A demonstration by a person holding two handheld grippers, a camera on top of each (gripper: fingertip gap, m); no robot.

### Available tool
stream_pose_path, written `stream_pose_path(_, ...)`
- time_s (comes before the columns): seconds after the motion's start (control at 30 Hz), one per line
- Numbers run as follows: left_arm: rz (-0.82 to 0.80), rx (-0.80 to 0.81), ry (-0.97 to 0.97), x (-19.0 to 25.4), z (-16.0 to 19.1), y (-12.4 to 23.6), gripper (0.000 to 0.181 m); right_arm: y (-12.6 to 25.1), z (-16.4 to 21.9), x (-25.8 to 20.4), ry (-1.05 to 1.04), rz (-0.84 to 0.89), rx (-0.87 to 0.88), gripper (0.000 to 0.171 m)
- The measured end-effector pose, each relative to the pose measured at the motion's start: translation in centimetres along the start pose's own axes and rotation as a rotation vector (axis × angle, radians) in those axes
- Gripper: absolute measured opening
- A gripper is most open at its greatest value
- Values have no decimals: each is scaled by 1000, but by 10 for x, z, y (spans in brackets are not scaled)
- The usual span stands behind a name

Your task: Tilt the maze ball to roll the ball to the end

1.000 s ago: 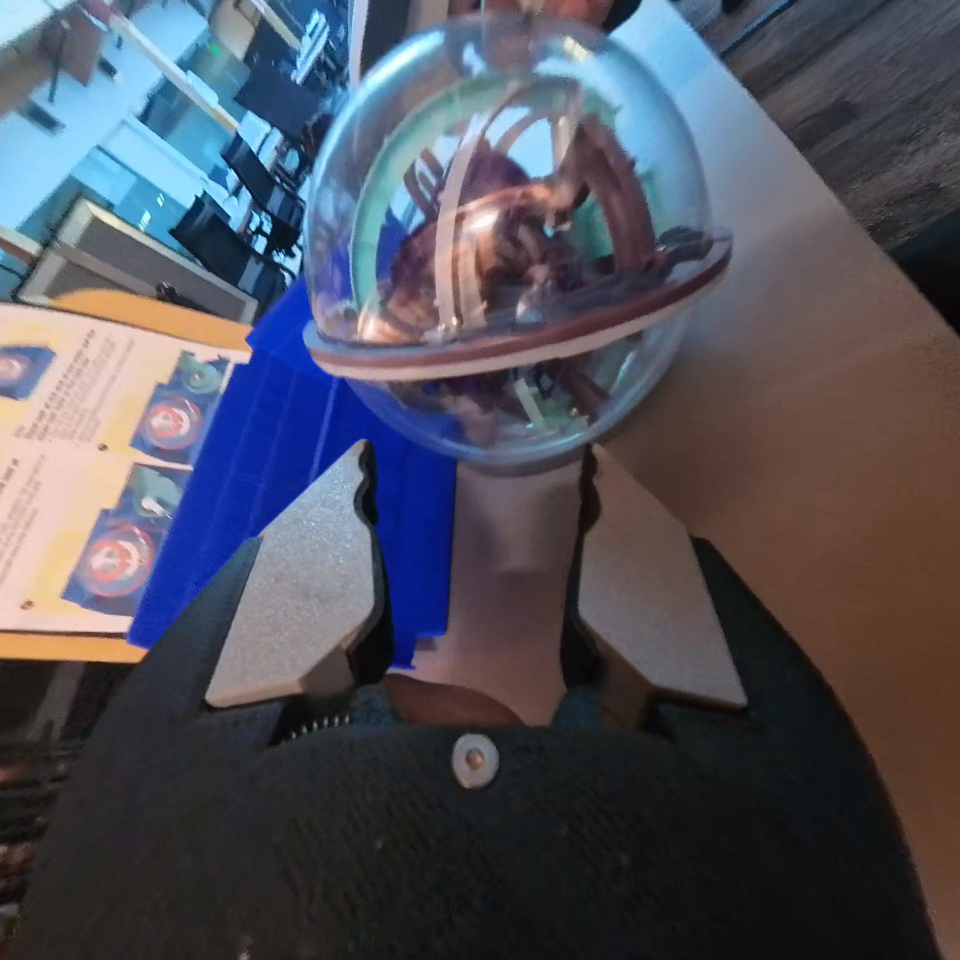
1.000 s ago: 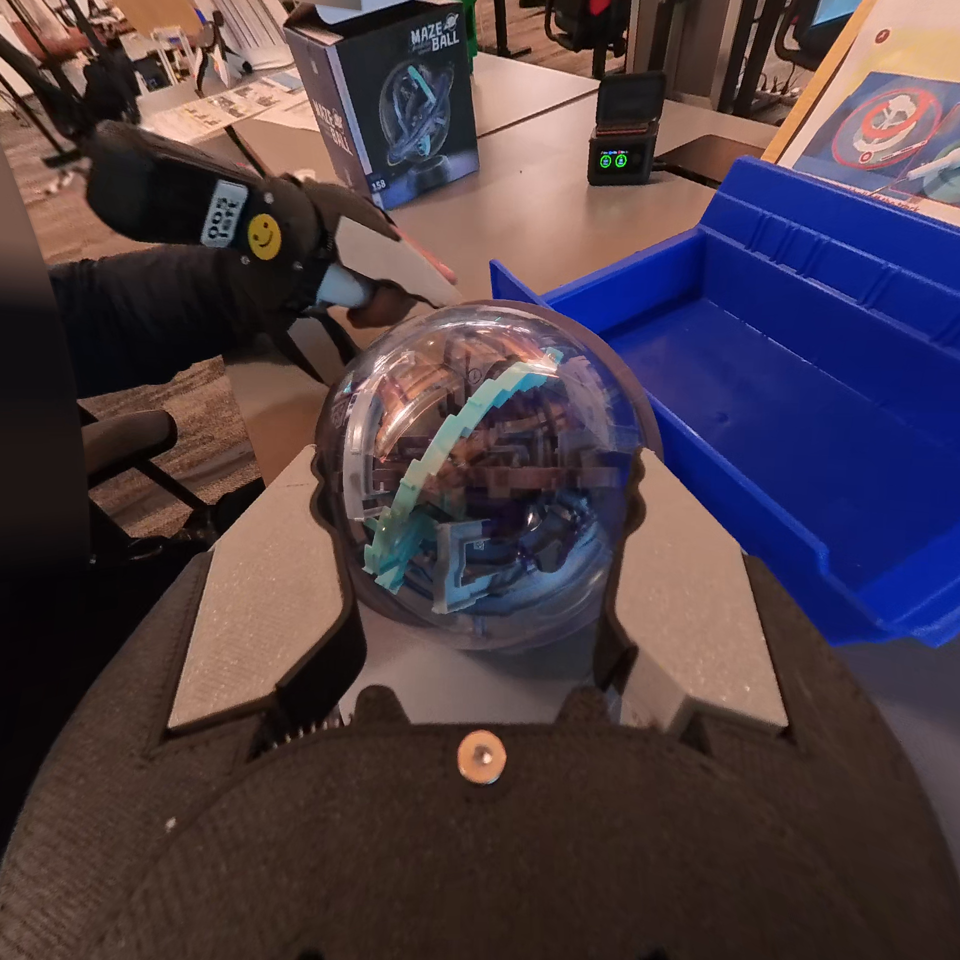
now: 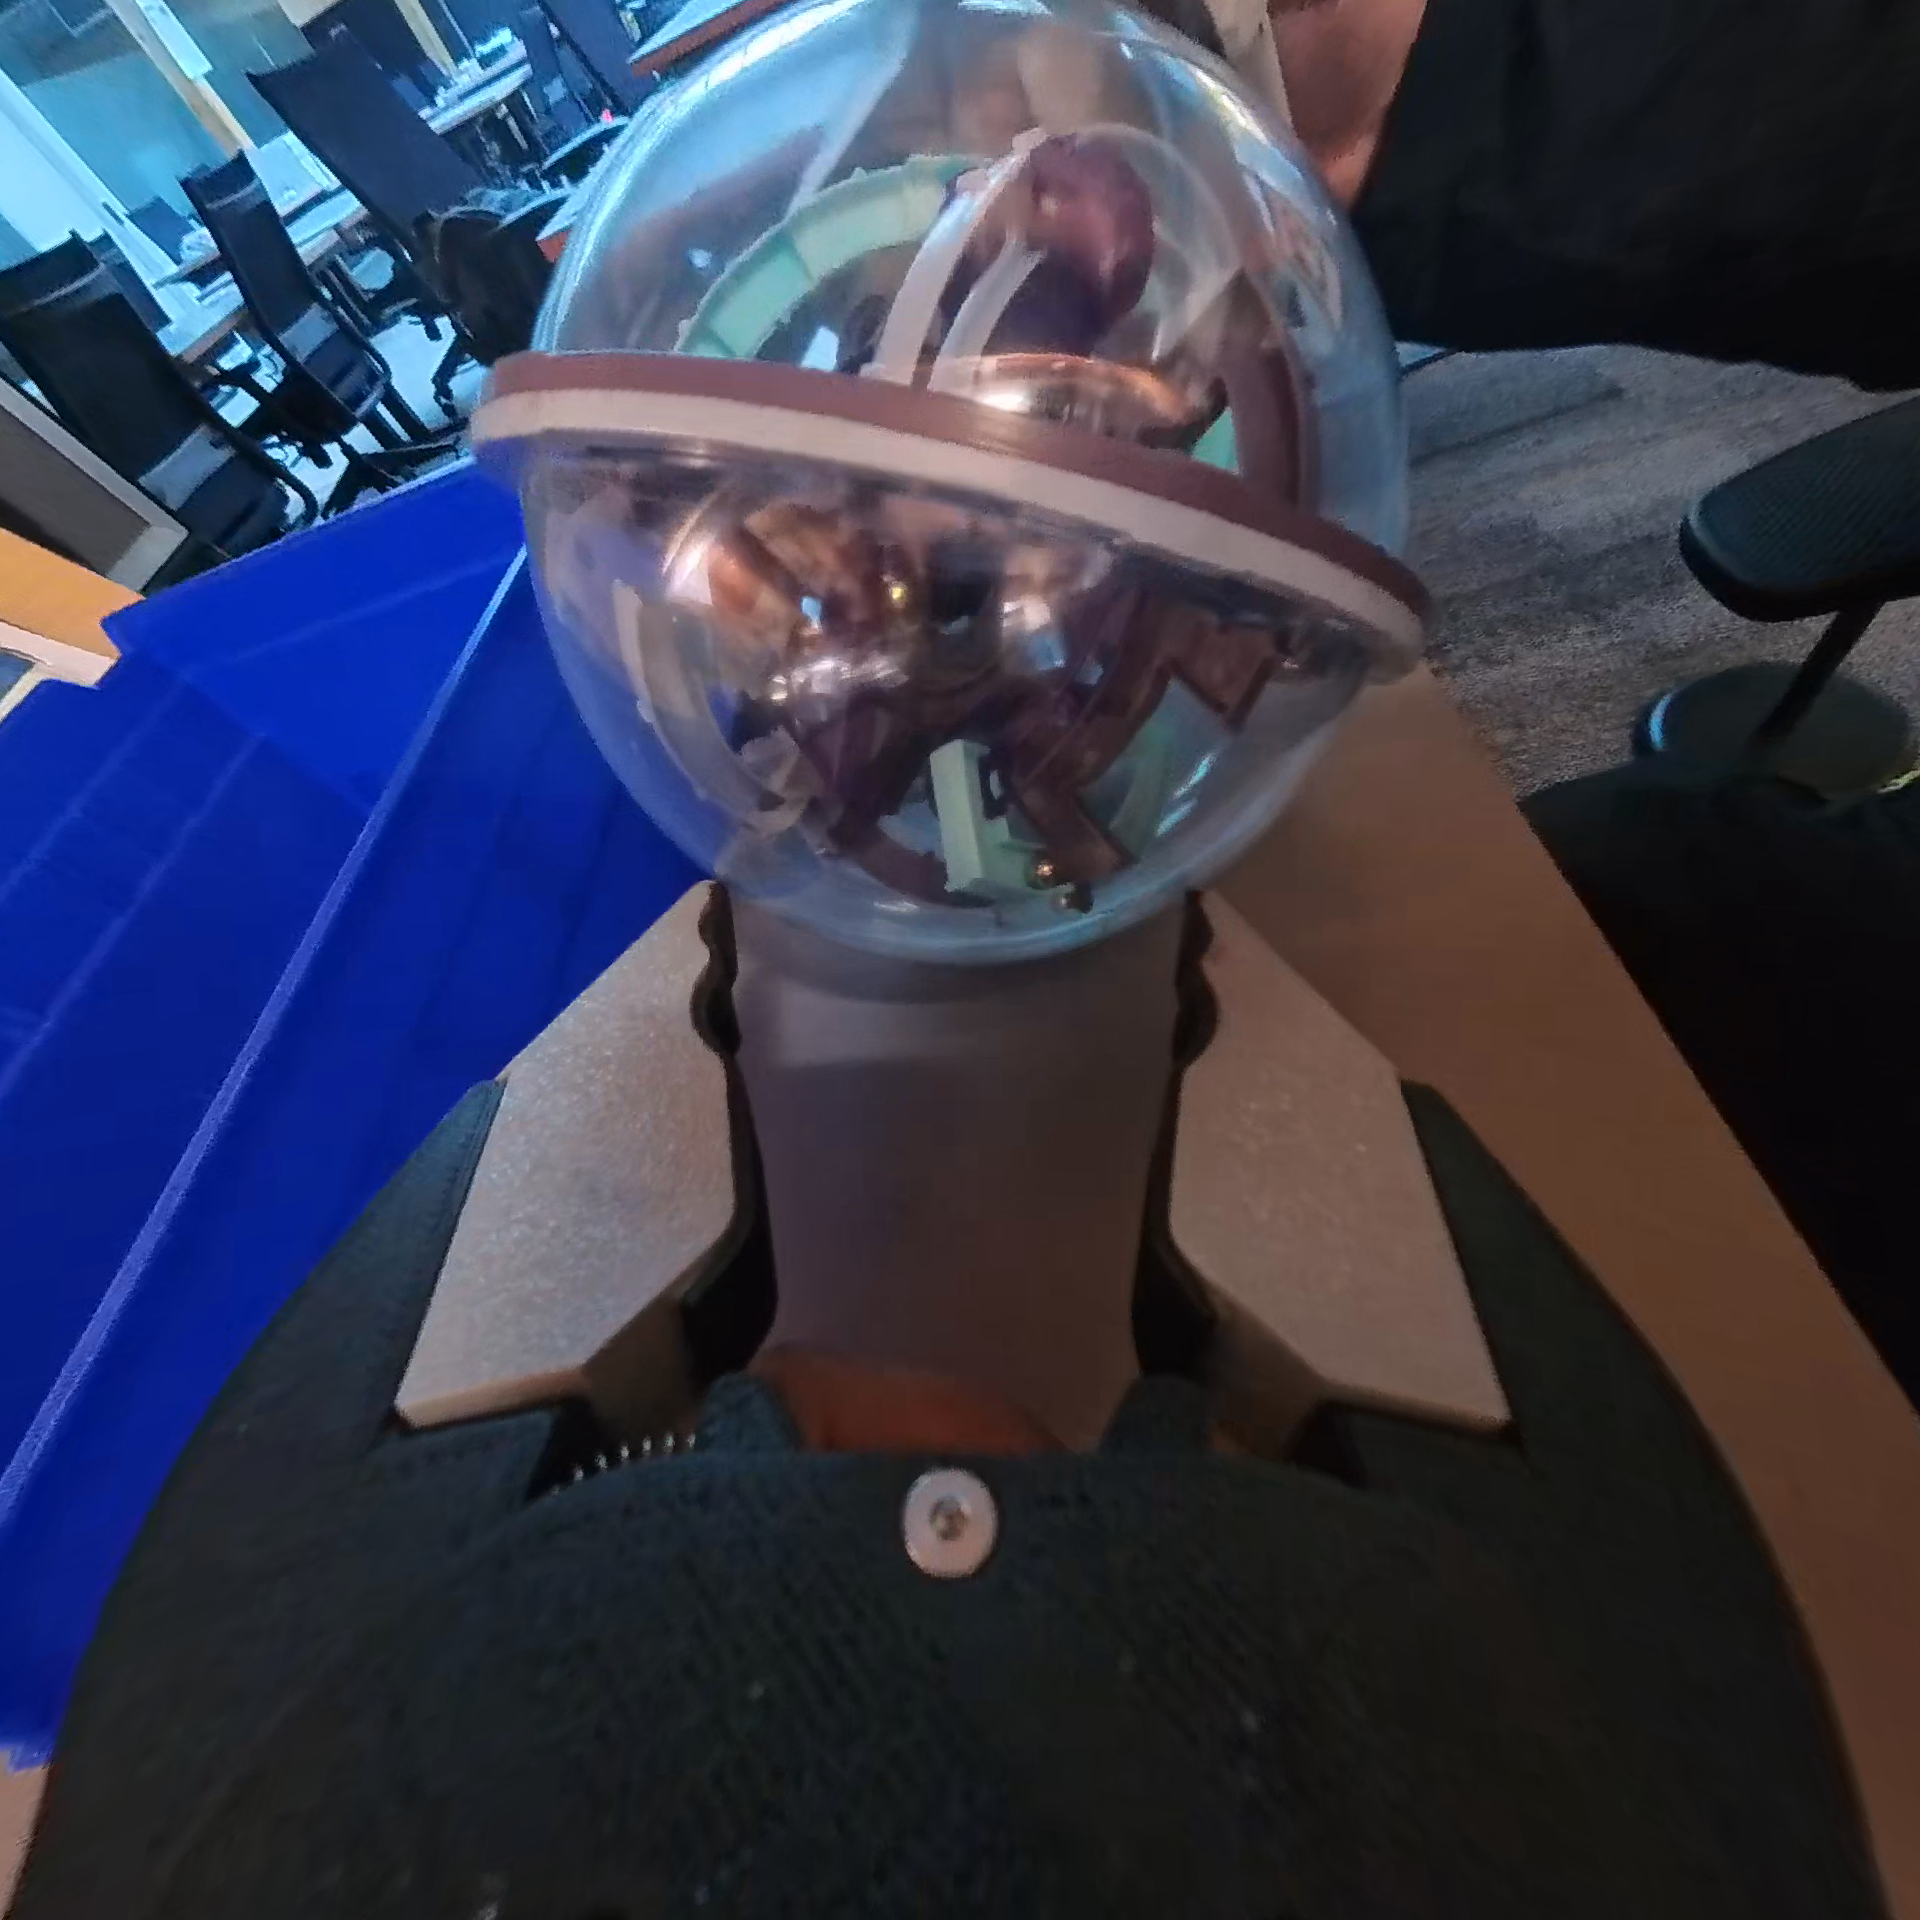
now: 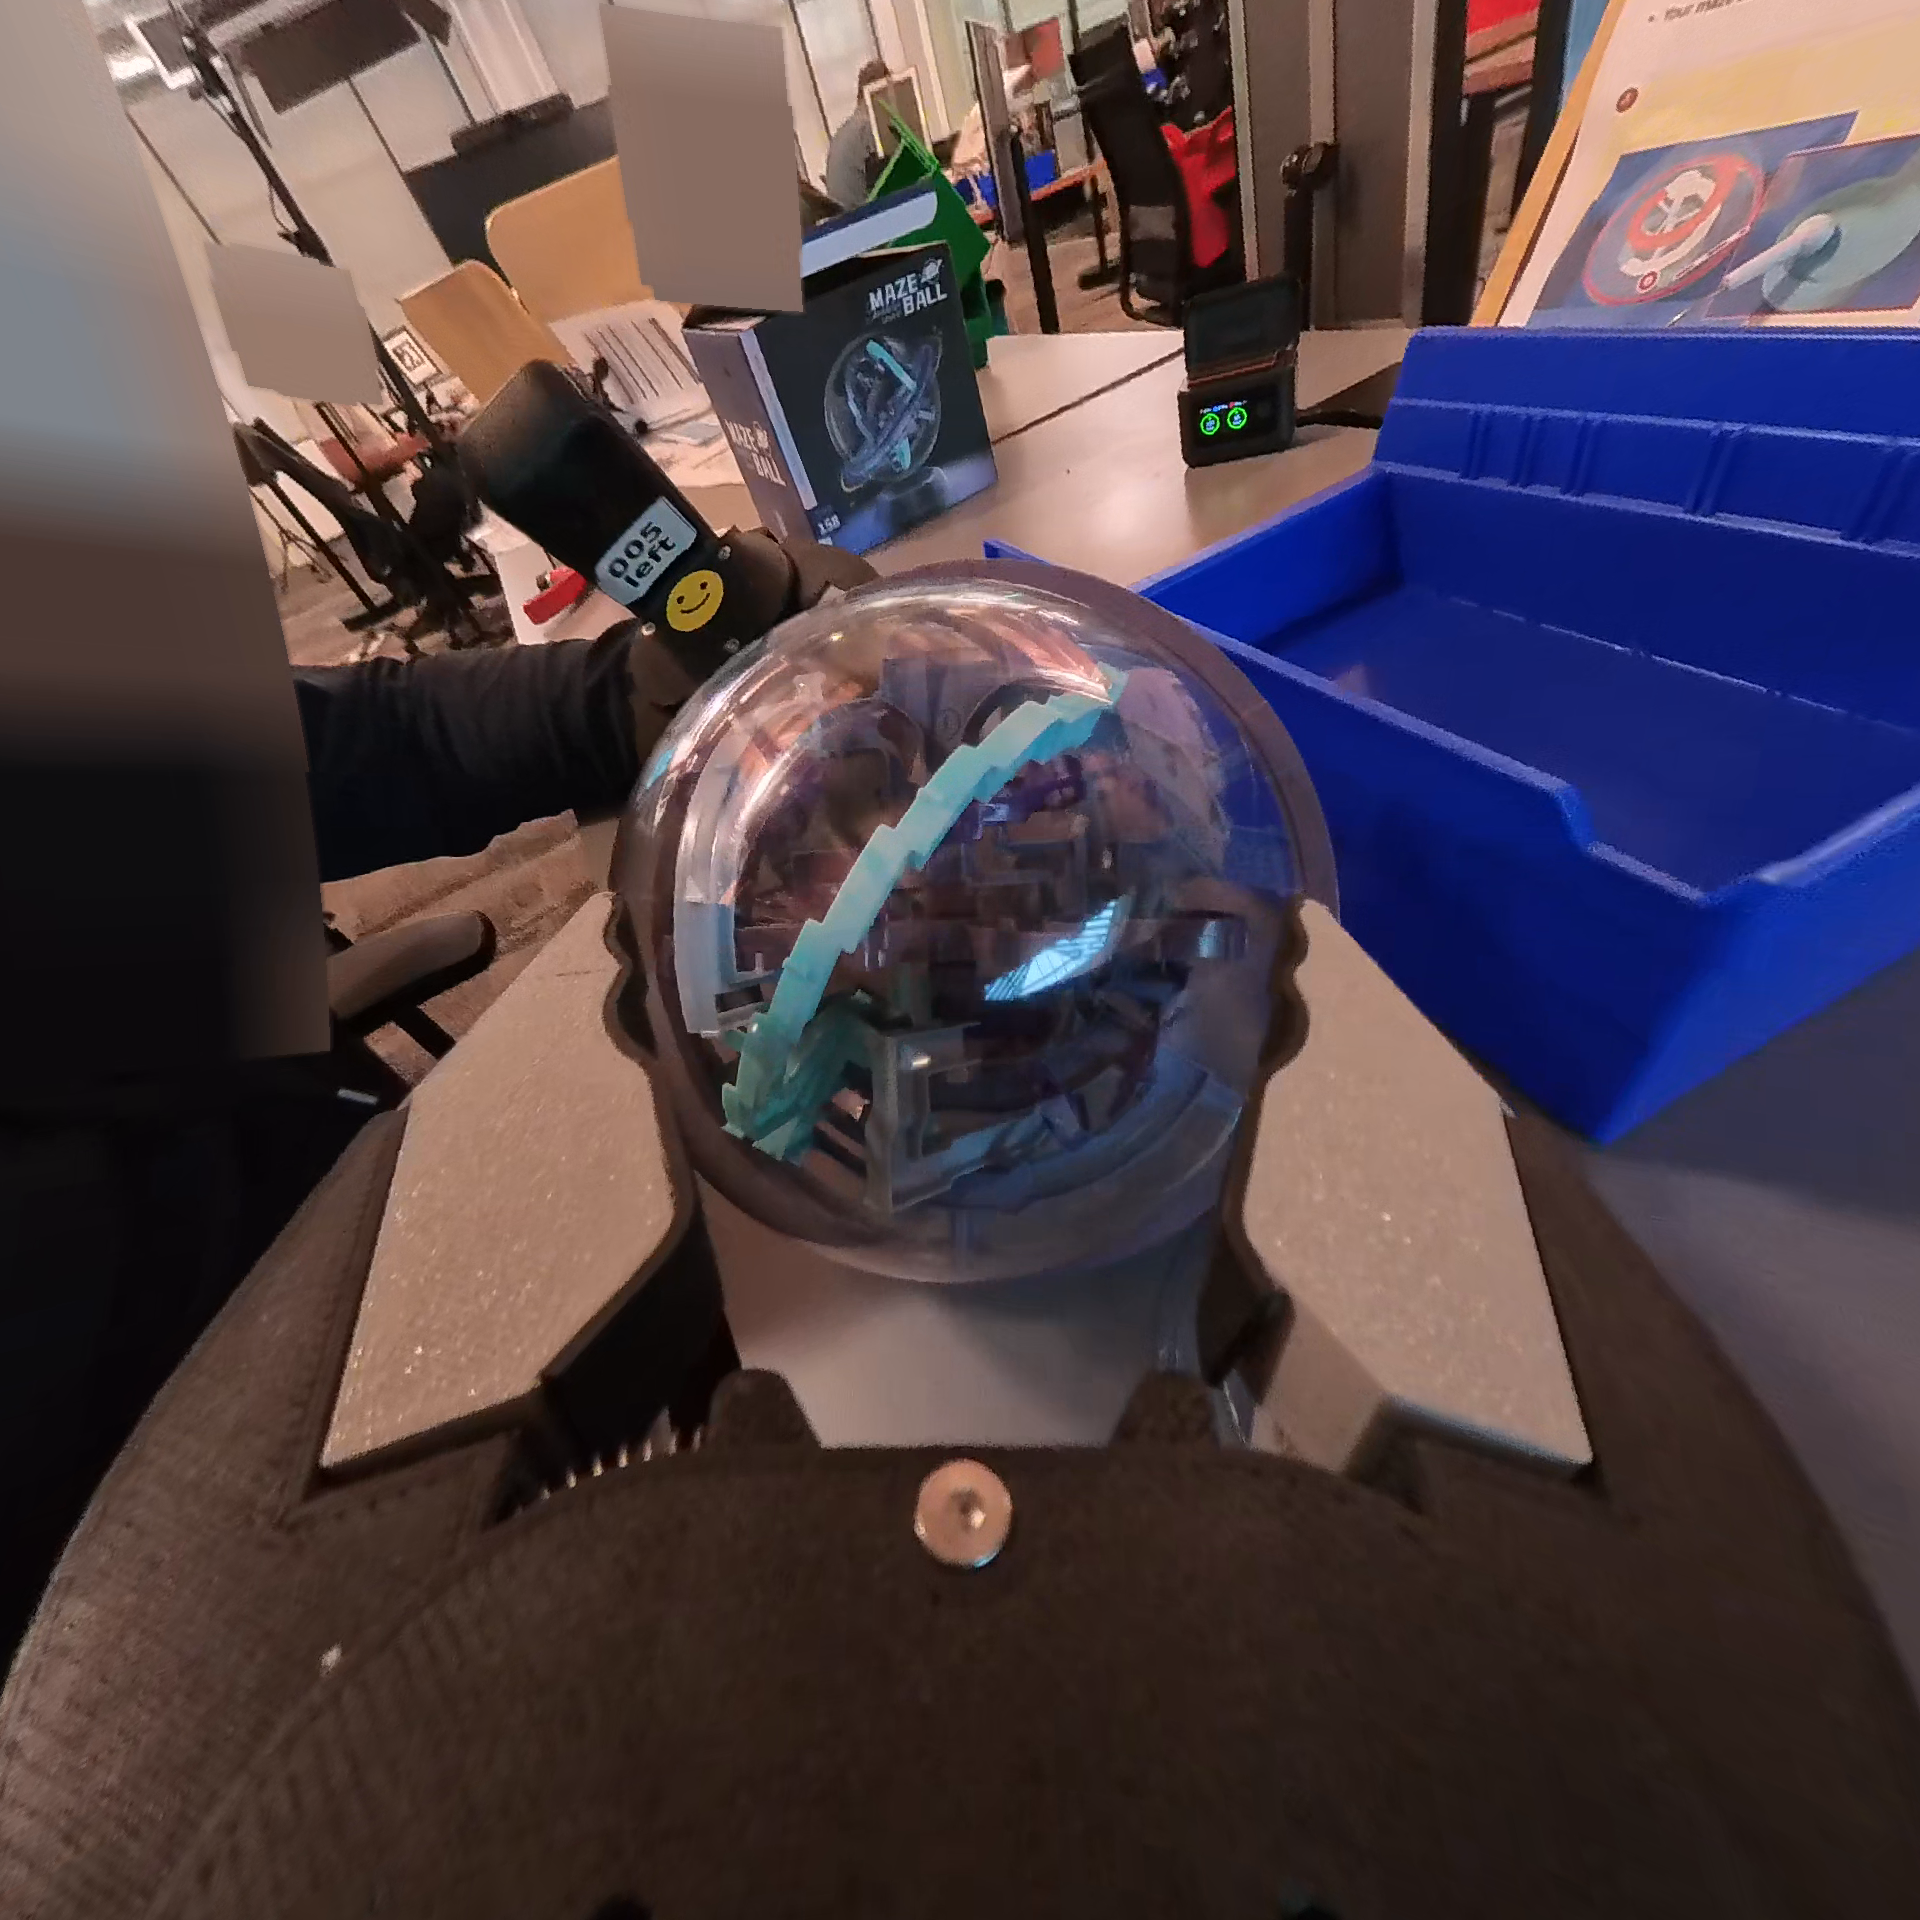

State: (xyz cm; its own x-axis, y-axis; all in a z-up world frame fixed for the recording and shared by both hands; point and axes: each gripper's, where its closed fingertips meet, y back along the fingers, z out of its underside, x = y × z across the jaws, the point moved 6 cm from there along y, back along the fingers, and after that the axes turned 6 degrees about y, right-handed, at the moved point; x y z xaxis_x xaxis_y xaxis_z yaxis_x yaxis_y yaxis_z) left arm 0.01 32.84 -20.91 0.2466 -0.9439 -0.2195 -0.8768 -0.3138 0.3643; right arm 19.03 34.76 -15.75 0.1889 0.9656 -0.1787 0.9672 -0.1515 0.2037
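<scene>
The maze ball (image 4: 966, 883) is a clear sphere with teal, purple and brown tracks inside. My right gripper (image 4: 956, 945) is shut on it, one finger on each side, holding it above the grey table. In the left wrist view the maze ball (image 3: 935, 520) fills the upper middle, its brown and white seam ring sloping down to the right. My left gripper (image 3: 956, 935) is open, with its fingertips at the sphere's lower edge. In the right wrist view the left gripper (image 4: 644, 561) sits behind the sphere's upper left. I cannot make out the small ball for certain.
A blue bin (image 4: 1558, 727) stands to the right of the sphere and also shows in the left wrist view (image 3: 260, 831). The maze ball's box (image 4: 862, 416) and a small black device (image 4: 1236, 395) stand farther back. An office chair (image 3: 1808, 540) is beyond the table edge (image 3: 1558, 1143).
The sphere has turned: its seam ring now slopes down to the right instead of up. The left gripper has closed in on it. The right gripper has tilted it upward.
</scene>
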Motion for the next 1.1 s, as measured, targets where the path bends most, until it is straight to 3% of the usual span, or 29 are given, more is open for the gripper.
stream_pose_path(0.9,-51,110,-26,12,-17,-6,86,24,23,5,16,-48,-21,121)
stream_pose_path(1.1,-51,146,-29,15,-23,-4,83,13,8,0,85,20,-39,132)
